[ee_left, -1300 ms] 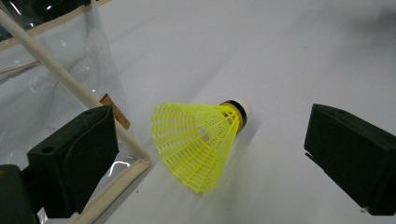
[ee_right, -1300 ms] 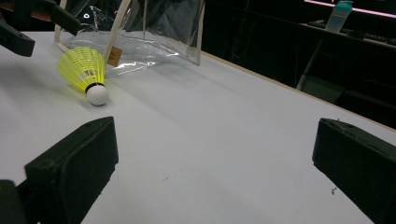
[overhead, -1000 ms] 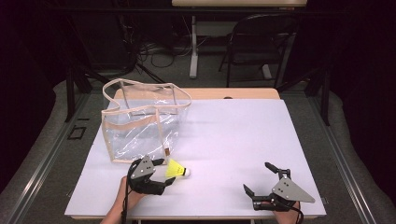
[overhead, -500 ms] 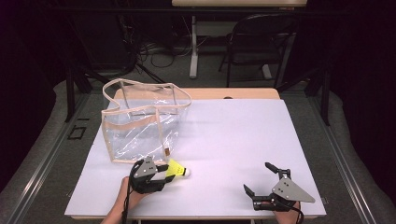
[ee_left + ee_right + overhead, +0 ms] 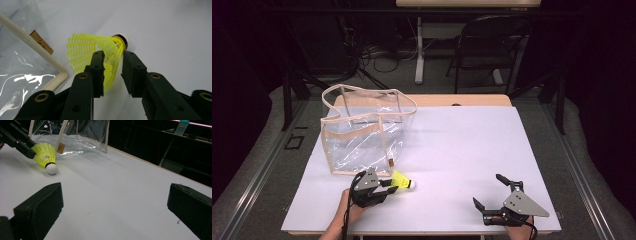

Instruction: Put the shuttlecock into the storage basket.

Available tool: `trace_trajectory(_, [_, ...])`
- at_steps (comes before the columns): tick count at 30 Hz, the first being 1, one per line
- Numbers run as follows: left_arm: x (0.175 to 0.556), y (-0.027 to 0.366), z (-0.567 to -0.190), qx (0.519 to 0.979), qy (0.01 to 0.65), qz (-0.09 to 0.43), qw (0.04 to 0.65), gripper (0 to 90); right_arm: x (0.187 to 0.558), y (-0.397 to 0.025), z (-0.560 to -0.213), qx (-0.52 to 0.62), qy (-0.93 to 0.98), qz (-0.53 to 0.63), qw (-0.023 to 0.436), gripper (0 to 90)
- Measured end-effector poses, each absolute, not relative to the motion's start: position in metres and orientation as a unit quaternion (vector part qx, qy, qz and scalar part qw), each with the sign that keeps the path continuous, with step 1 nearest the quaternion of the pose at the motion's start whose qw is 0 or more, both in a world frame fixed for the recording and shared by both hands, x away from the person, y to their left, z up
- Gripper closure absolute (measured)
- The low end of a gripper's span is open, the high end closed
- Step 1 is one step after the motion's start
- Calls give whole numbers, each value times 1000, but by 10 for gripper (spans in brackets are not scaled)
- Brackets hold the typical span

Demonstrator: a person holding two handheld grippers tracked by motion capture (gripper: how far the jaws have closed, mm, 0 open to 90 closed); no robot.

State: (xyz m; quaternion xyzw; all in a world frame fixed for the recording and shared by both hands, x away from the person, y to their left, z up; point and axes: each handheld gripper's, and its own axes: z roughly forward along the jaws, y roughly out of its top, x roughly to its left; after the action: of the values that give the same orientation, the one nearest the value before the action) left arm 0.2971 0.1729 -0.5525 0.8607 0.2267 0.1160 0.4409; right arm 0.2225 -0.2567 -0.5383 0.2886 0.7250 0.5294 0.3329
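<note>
With the left gripper (image 5: 112,56) pinching only the yellow shuttlecock (image 5: 100,50)'s springy skirt just beside the clear bag (image 5: 362,135), it may pop free, while the right gripper (image 5: 492,192) waits wide open.

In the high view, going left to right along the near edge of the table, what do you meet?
Left gripper closed on the skirt of the yellow shuttlecock → the shuttlecock's white cork tip → bare white table → right gripper, jaws wide apart and holding nothing.
</note>
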Motion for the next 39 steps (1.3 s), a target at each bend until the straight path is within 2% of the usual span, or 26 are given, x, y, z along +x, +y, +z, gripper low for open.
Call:
trace_trajectory(8, [298, 174, -553, 862, 220, 111, 443, 788, 223, -256, -538, 288, 726, 528, 332, 0])
trace_trajectory(19, [298, 175, -552, 864, 207, 110, 446, 829, 223, -255, -539, 288, 727, 528, 331, 0])
trace_trajectory(26, [297, 174, -551, 867, 192, 108, 448, 885, 223, -255, -539, 287, 728, 527, 331, 0])
trace_trajectory(39, [293, 174, -548, 868, 171, 109, 453, 891, 223, -255, -540, 289, 730, 525, 330, 0])
